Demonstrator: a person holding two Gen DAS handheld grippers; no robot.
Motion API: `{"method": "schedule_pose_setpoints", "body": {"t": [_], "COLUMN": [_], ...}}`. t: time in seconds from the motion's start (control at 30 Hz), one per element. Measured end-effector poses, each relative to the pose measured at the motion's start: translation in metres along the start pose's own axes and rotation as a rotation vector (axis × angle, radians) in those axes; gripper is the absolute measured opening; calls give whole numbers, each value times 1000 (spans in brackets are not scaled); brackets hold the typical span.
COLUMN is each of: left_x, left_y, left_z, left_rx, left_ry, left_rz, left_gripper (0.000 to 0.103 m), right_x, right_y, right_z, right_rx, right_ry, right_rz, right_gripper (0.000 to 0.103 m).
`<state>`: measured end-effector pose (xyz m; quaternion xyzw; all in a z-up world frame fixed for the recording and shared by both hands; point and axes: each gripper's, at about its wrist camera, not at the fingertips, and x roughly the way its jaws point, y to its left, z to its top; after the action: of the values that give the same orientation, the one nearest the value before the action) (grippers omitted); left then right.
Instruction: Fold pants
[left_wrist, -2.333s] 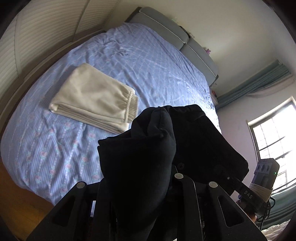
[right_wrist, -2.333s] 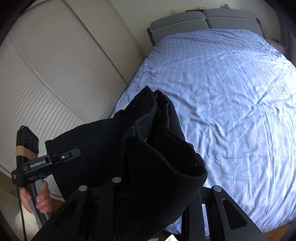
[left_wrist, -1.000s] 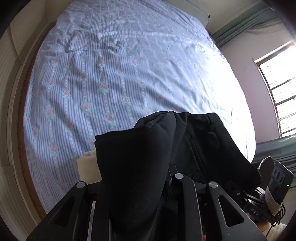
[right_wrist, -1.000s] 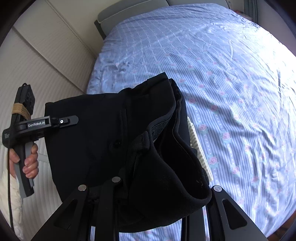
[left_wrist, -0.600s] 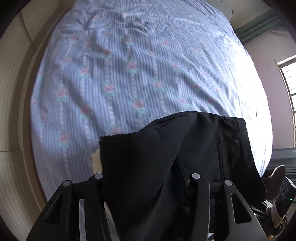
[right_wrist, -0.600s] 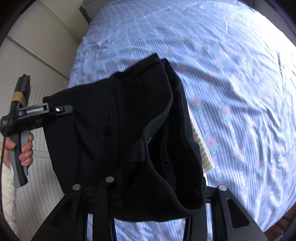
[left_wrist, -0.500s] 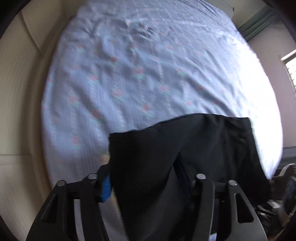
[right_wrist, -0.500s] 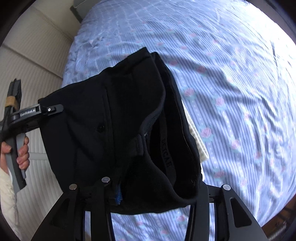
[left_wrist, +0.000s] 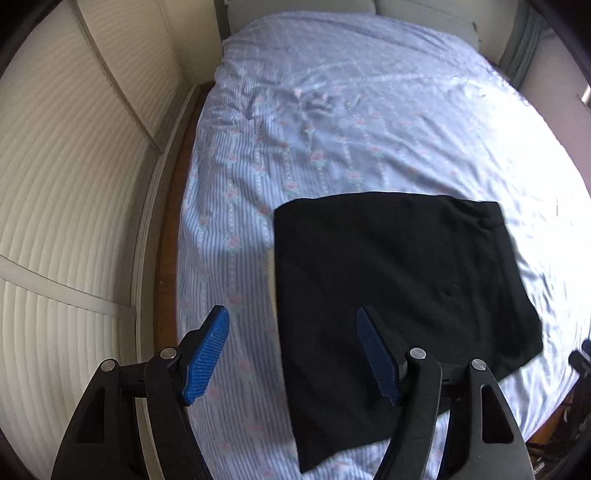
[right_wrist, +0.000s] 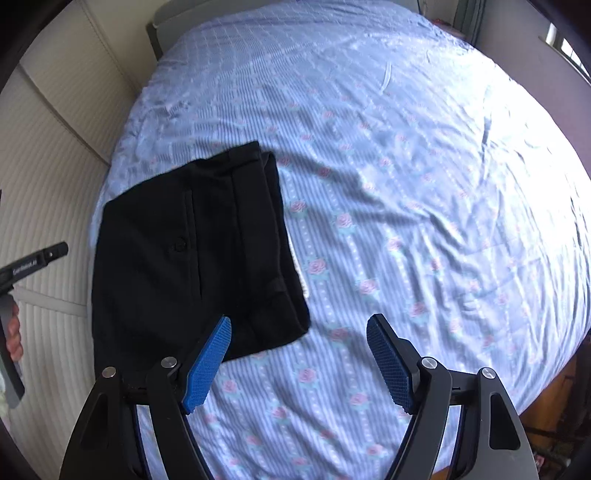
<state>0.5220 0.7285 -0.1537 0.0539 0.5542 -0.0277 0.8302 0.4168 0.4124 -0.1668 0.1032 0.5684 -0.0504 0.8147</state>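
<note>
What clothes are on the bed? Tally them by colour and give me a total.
Black: 1, the folded black pants, lying flat on the bed.
Cream: 1, a cream garment, only a sliver showing from beneath the pants' left edge.
Total: 2.

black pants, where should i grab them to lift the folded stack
Likely the near edge of the black pants, one gripper per near corner, approaching from the foot of the bed. They lie flat in a rectangle, and the left gripper and right gripper are both open there.
</note>
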Motion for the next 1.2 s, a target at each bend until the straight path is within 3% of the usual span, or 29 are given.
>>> {"method": "schedule_pose_setpoints", "body": {"t": [0.2,0.37,0.47,0.63,0.9,1.2], "left_x": [-85,-145,-174,-211,-260,-281], "left_y": [-51,-110,-155,-237,-358,-436], "left_z": [-46,-76,-93,-114,-146,-153], "left_rx": [3,10,25,11,-59,-21], "left_ry": [-133,-219,-271,-315,-374,-392], "left_rz": [1,-96,-110,-144,-122,-140], "left_gripper": [86,95,96,96,100,100], "right_x": [-61,-116,-144,-181,-230,-261], "right_y": [-24,-56,-84,-139,-233,-317], "right_z": [-18,-31,-38,-46,-53,-59], "right_rx": [-83,-107,-103,-116,-247,-239], "right_ry": [-139,-232,-279,-338,-375,-400], "right_rz": [59,66,65,69,103,132], "right_gripper": [85,90,90,91,91,91]}}
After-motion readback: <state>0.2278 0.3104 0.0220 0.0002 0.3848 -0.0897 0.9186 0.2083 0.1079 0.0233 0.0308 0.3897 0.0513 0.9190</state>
